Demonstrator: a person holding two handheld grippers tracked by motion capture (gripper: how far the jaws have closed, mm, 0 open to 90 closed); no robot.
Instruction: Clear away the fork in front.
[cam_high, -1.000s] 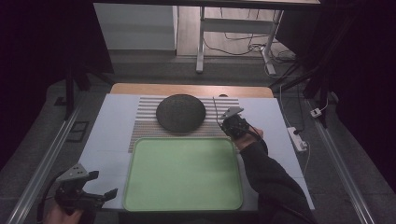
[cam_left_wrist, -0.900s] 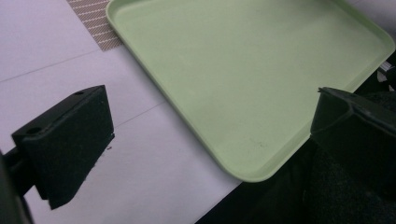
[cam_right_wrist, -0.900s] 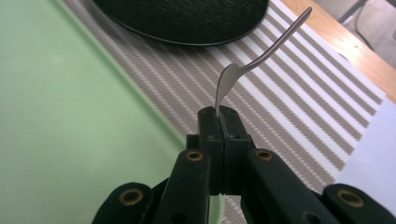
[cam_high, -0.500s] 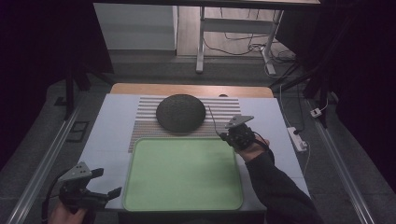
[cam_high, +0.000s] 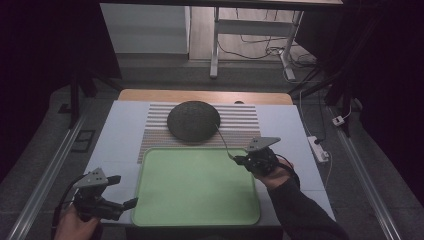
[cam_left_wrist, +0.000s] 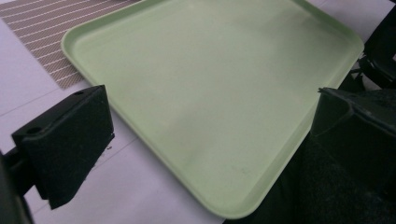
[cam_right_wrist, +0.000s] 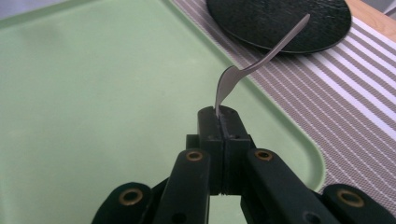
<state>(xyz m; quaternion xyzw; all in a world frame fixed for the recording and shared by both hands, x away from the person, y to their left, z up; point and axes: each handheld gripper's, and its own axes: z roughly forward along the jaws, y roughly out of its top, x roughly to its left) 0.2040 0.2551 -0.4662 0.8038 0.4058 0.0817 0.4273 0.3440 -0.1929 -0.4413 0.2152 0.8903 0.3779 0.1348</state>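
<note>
The right gripper (cam_right_wrist: 219, 116) pinches a fork (cam_right_wrist: 261, 60) by its head, handle slanting up over the tray (cam_right_wrist: 93, 93) edge (toward the plate (cam_right_wrist: 280, 18)). The left gripper (cam_left_wrist: 205, 121) is spread wide beside the tray.

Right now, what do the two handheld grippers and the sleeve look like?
Both the left gripper and the right gripper are black, each topped with a grey three-cornered plate. Brass-coloured rivets dot the right gripper's linkage arms. The left gripper's pads are blocky and matte black. The right sleeve is dark.
</note>
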